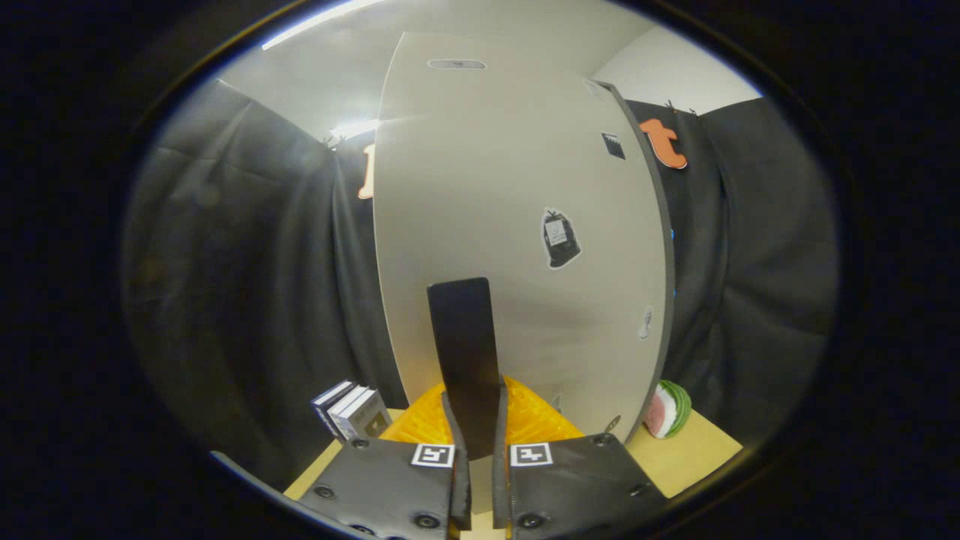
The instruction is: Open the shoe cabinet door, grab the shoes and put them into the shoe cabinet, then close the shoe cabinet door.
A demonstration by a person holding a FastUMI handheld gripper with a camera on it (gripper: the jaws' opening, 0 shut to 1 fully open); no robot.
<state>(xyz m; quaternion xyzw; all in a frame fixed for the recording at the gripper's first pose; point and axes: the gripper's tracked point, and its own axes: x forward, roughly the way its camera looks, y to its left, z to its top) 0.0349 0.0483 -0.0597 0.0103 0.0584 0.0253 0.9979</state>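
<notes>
Background: black cloth hangs on both sides as the booth's wall, and a pale ceiling with a bright strip of light is above.
Bench: the light wooden bench (pixel 705 446) carries everything; its bare top shows to the right of the fingers.
Cabinet door: in the gripper view the shoe cabinet door (pixel 487 187) is a tall pale panel that stands upright straight ahead of the fingers and very near; some small stickers are on its face.
Handle: a dark flat handle (pixel 465 345) stands on the lower part of the door. Its long axis is vertical, and its lower end goes down into the gap between the two fingers.
Fingers: the gripper (pixel 480 442) has its fingers almost together, one on each side of the handle's lower end. They seem to press on it, so I judge that the handle is gripped.
Other things: an orange ribbed thing (pixel 536 420) lies just beyond the fingers at the foot of the door; a few books (pixel 352 411) stand to the left, and a watermelon slice toy (pixel 669 409) lies to the right by the door's dark edge.
Shoes: I cannot tell where they are.
Relation for next move: the door's dark edge is on the right side, so I guess the panel should swing by a pull on the handle toward the camera; the hinge side is not sure.
</notes>
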